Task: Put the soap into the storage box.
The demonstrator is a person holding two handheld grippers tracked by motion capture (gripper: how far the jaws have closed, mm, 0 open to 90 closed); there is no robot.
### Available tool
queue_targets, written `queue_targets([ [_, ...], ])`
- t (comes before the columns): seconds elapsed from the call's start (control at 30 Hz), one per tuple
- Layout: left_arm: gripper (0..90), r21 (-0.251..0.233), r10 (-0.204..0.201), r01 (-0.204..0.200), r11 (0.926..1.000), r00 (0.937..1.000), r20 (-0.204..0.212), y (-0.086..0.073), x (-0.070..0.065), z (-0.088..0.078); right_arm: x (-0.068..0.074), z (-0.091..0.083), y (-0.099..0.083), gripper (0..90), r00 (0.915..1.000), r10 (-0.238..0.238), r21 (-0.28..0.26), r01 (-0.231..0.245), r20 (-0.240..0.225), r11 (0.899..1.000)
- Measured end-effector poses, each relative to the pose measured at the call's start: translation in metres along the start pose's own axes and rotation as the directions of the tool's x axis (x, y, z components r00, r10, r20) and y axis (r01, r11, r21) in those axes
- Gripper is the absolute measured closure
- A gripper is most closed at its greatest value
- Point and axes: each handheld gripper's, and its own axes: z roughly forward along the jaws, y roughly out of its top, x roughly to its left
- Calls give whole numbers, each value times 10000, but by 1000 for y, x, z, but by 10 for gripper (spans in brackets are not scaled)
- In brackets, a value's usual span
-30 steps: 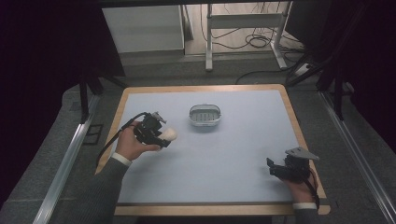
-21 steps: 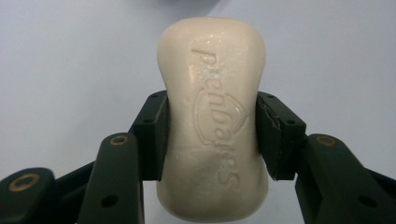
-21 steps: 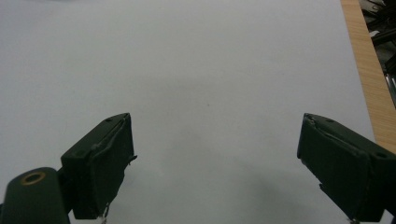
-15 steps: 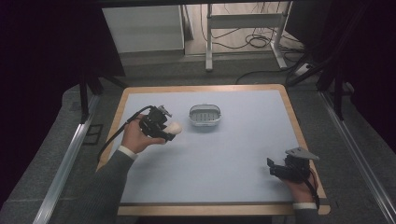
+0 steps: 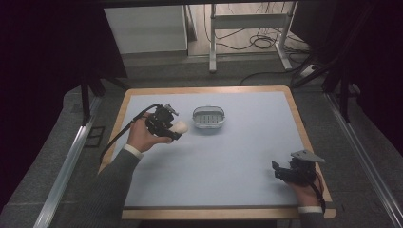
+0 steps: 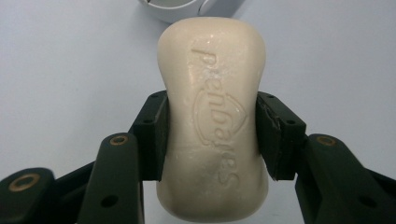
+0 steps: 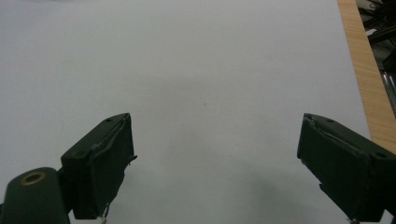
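The left hand (image 5: 142,135) reaches in from the lower left, its grey sleeve (image 5: 107,190) running diagonally across the table's near-left corner. It carries the left gripper (image 5: 172,128) with the jaws pointing right, toward the dish (image 5: 208,118). Both pads (image 6: 158,135) clamp the long sides of the soap (image 6: 214,116), a cream bar with embossed lettering; the bar's rounded front end projects past the jaw tips. In the high view the soap (image 5: 179,127) sits just left of the dish and apart from it, over the pale blue mat (image 5: 228,156).

The right hand (image 5: 306,187) rests near the table's (image 5: 204,90) near-right corner, with the right gripper (image 5: 285,172) pointing left across the mat. Its jaws stand spread wide, with bare mat between them.

In the left gripper view, the dish (image 6: 173,9) is cut off by the top edge; a white curved rim is all that can be made out. The soap's near end is partly hidden by the gripper body. In the high view, whether the soap clears the mat or touches it cannot be told. The person's forearms are cut off at the bottom edge.
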Motion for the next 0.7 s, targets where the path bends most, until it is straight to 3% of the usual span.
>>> queue_targets([
  [0.23, 496, -133, -199, 200, 9997, 9998, 89, 5, 8, 0, 0, 0, 0, 105, 10000, -3, 1, 3, 15, 10000],
  [0.37, 496, -40, -101, 101, 9999, 9997, -200, 9, 11, 1, -1, 0, 0, 105, 10000, 25, -18, -24, 43, 10000],
  [0.7, 496, -209, 120, -123, 9997, 9998, -169, 21, 14, 4, -1, 1, -1, 105, 9999, 33, -20, -32, 106, 10000],
])
